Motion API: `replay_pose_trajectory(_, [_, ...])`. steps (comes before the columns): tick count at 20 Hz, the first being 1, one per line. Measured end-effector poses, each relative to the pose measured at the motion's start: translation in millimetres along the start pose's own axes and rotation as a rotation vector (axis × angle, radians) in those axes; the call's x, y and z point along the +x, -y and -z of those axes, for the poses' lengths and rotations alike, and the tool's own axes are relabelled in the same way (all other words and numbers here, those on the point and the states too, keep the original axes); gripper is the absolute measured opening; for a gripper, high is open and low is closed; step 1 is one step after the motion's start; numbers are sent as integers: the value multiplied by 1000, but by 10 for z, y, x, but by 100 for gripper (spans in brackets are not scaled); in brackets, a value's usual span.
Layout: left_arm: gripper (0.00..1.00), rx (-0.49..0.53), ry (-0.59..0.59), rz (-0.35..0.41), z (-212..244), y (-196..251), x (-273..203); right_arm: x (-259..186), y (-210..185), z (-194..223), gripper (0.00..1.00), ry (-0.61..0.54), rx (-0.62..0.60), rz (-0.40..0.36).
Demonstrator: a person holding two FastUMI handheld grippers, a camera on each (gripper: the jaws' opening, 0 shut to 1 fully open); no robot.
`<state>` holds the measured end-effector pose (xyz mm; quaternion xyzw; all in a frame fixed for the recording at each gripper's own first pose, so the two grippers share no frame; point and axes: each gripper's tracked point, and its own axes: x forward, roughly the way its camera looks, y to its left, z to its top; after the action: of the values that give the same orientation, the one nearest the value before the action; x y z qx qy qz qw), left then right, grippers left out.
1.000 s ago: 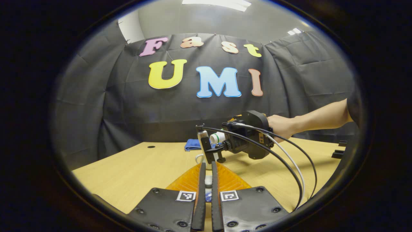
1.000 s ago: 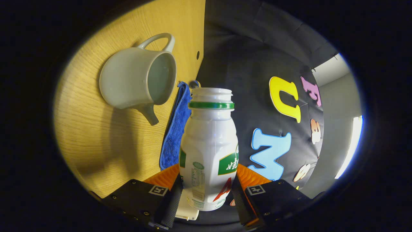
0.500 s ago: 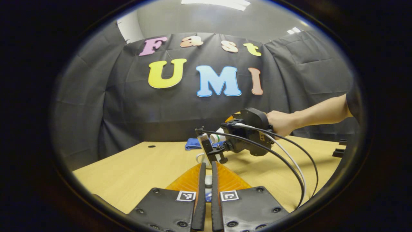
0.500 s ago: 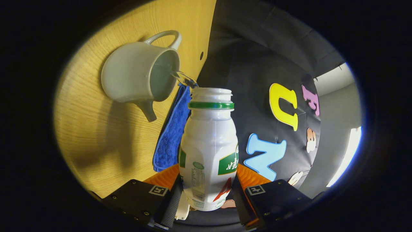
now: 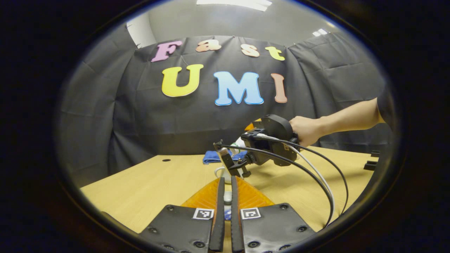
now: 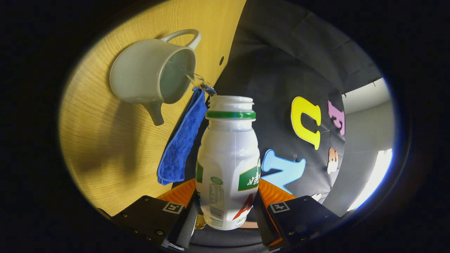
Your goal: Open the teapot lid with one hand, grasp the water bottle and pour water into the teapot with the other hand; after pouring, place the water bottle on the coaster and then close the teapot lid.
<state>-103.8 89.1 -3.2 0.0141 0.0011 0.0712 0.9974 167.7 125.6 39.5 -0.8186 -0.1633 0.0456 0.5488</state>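
In the right gripper view, my right gripper (image 6: 225,208) is shut on a white water bottle (image 6: 228,158) with a green neck ring and no cap. The bottle is tipped, and a thin stream of water (image 6: 198,80) runs from its mouth into the open white teapot (image 6: 147,75) on the wooden table (image 6: 105,147). In the left gripper view, my left gripper (image 5: 227,181) is nearly closed on a small white piece (image 5: 227,197) that looks like the teapot lid's knob. Beyond it a hand (image 5: 306,130) holds the right gripper over the teapot (image 5: 220,172), which is mostly hidden.
A folded blue cloth (image 6: 182,144) lies behind the teapot near the table's back edge, also seen as the blue cloth (image 5: 215,157). Small black blocks (image 5: 371,163) sit at the table's right edge. Cables (image 5: 316,175) hang from the right gripper. A round hole (image 5: 165,160) marks the tabletop.
The right gripper rose a little and tipped the bottle further. Water now streams into the teapot, where a second ago none showed. The left gripper stayed still.
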Motion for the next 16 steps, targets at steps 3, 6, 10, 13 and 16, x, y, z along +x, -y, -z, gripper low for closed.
replay_pose_trajectory(3, [17, 6, -1, 0, 10, -2, -10, 31, 14, 40, 74, 2, -25, 17])
replay_pose_trajectory(6, [18, 9, -1, -1, -6, 2, -1, 33, 24, 58, 73, 5, -41, 29])
replay_pose_trajectory(10, [18, 12, -1, -1, 3, 5, -18, 48, 54, 99, 74, 11, -62, 41])
replay_pose_trajectory(13, [18, 18, -3, 2, 15, 16, -11, 69, 58, 129, 74, 14, -84, 48])
replay_pose_trajectory(16, [18, 23, -5, 2, 8, 22, -8, 64, 52, 125, 74, 18, -96, 54])
